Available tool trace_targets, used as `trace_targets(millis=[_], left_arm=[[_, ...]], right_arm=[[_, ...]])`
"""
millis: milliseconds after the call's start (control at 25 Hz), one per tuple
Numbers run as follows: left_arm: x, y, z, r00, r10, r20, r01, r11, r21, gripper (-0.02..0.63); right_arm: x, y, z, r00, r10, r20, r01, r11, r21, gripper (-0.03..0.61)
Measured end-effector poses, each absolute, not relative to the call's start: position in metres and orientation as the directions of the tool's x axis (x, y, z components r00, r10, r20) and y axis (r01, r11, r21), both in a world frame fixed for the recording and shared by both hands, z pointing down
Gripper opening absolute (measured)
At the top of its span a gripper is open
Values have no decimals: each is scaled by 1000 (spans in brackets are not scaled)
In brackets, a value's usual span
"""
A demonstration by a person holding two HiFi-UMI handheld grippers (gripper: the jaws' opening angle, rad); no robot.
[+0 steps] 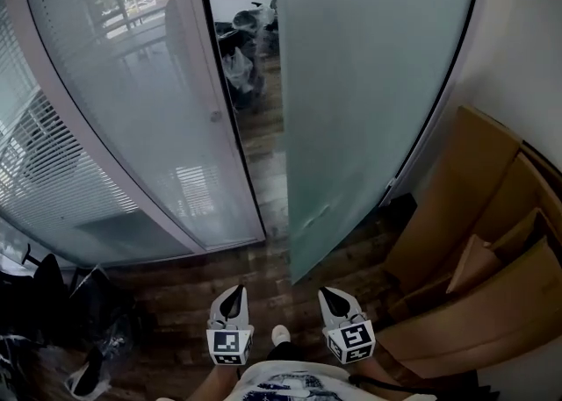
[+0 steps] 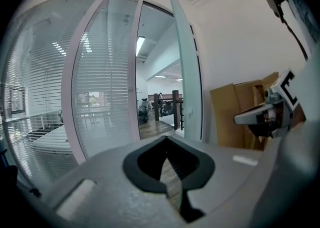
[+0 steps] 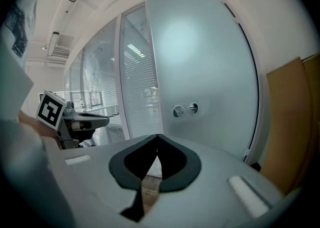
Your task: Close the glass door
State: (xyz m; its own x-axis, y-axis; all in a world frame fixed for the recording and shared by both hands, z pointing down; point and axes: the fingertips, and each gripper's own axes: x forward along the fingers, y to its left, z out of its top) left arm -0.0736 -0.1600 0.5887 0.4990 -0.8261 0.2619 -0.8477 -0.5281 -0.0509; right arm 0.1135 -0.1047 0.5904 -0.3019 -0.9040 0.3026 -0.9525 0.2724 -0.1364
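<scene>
Head view: glass door [image 1: 360, 101], frosted, stood ajar ahead, its top cut off by the frame. A gap lay between it and the blinded glass wall [image 1: 114, 127]. Left hand-held gripper [image 1: 234, 296] and right hand-held gripper [image 1: 332, 298] were both closed on nothing, apart from the door. Cardboard [image 1: 474, 241] at right was partly cropped. Dark items beyond the doorway were indistinct.

Bright, even daylight, heavy fisheye bend.
Soft glare blooms on the frosted glass door [image 3: 200, 47], a ceiling strip [image 2: 140, 45] glows beyond, the wood floor [image 1: 176, 303] sits dim, and both gripper views curve into black corners.
</scene>
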Motion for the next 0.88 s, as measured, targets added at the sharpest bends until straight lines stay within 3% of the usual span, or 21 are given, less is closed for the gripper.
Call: trace_targets(millis=[440,880], left_arm=[[-66,-211,585,564,-786,252,-805,-592,-45,1],[-31,-224,586,596,-756,272,-781,-624,-26,1]], right_arm=[[129,-154,585,-188,-936,298,-979,154,-133,8],[150,-180,581,-192,-941,278,-977,158,-140,9]])
